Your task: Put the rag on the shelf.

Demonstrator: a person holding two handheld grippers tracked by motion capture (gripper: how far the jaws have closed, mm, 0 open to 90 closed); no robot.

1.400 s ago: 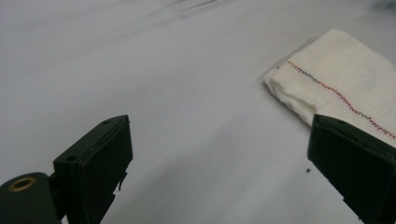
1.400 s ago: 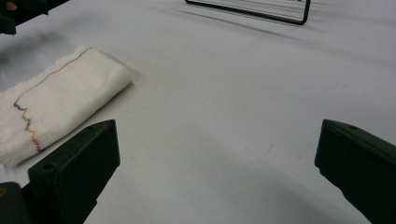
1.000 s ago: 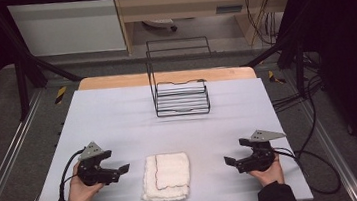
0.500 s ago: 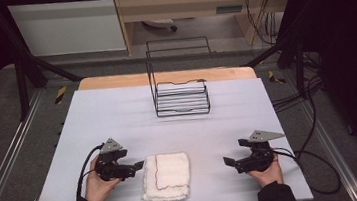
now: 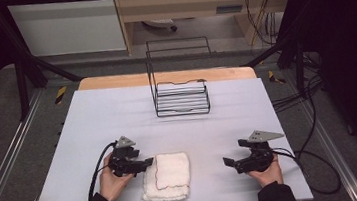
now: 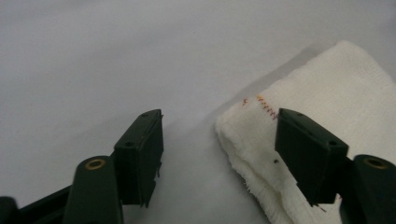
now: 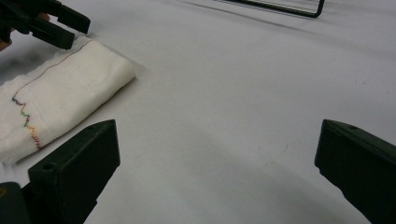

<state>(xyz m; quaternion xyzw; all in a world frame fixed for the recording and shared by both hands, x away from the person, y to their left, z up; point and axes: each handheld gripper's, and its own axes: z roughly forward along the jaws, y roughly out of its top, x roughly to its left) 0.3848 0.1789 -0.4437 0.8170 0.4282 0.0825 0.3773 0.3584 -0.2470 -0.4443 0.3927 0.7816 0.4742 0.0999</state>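
Both tongs open. Left tongs (image 5: 147,161) sit at the folded towel's (image 5: 168,176) left edge, jaws straddling its near corner. Right tongs (image 5: 229,163) are well apart on bare desk (image 5: 118,117). Towel's long axis runs front-to-back at the desk's front; left hand is nearer, so the grab looks like its job.

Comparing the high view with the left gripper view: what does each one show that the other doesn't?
The high view alone takes in the wire rack at the far side, the right tool and both of the person's hands. The left gripper view alone gives the red stitching near the folded towel's corner and the frayed edge between the open jaws. Both share the white towel, the left tool at its edge, and the table.
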